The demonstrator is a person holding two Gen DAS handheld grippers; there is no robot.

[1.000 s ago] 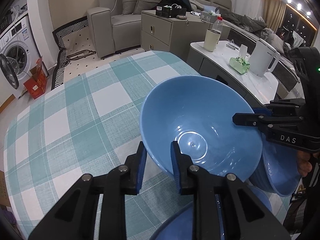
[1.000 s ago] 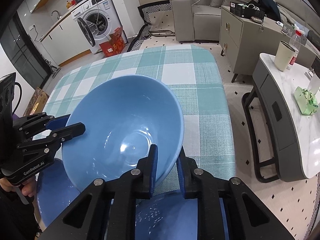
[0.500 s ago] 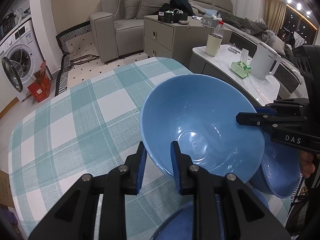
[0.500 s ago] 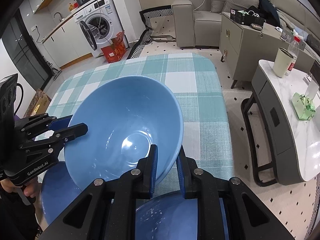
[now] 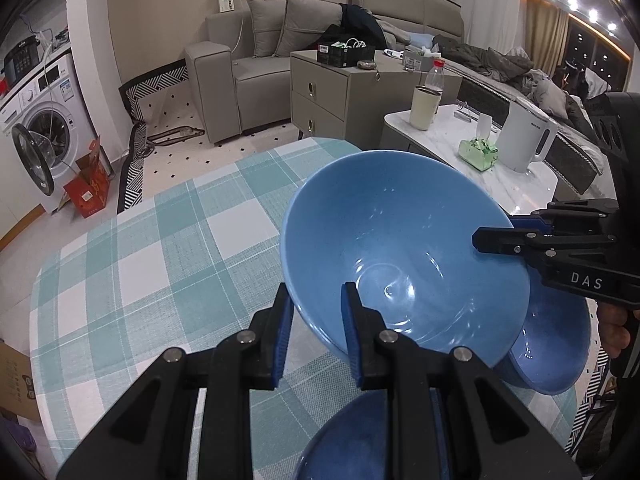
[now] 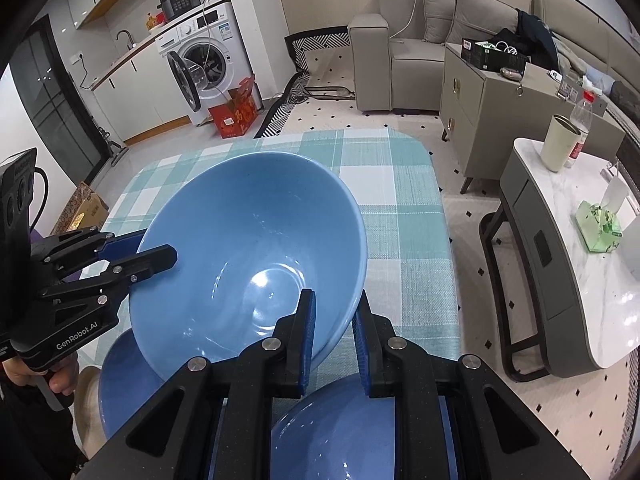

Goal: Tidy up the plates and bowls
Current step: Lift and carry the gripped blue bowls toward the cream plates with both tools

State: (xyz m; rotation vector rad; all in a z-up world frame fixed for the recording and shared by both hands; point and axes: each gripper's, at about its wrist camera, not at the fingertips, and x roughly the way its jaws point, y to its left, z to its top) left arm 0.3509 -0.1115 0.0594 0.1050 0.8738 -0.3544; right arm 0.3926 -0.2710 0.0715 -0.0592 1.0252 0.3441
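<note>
Currently both of my grippers are clamped on one large blue bowl (image 5: 404, 256), each on an opposite side of its rim. My left gripper (image 5: 314, 322) pinches the rim nearest its own camera: one blue pad sits outside the wall, the other inside. My right gripper (image 6: 334, 320) grips the opposite rim the same way, one pad inside the bowl and one outside. In the left wrist view the right gripper enters from the right edge with its upper finger lying over the bowl's inner wall; in the right wrist view the left gripper (image 6: 138, 256) enters from the left edge likewise.

The bowl is tilted, its opening turned toward both cameras, and it sits clear of the checked teal-and-white tablecloth (image 5: 160, 264). Its inside is bare and glossy with light reflections near the bottom.

Two further blue bowls are below it. One (image 5: 560, 348) is partly hidden behind the held bowl's lower right edge in the left wrist view. The other (image 5: 360, 440) is at the bottom of that view, largely covered by my gripper's fingers. I cannot tell whether the held bowl touches either of them.

Beyond the table stand a marble-topped side table (image 5: 520, 176) with a white kettle (image 5: 524, 136), and a grey sofa (image 5: 256, 52).
</note>
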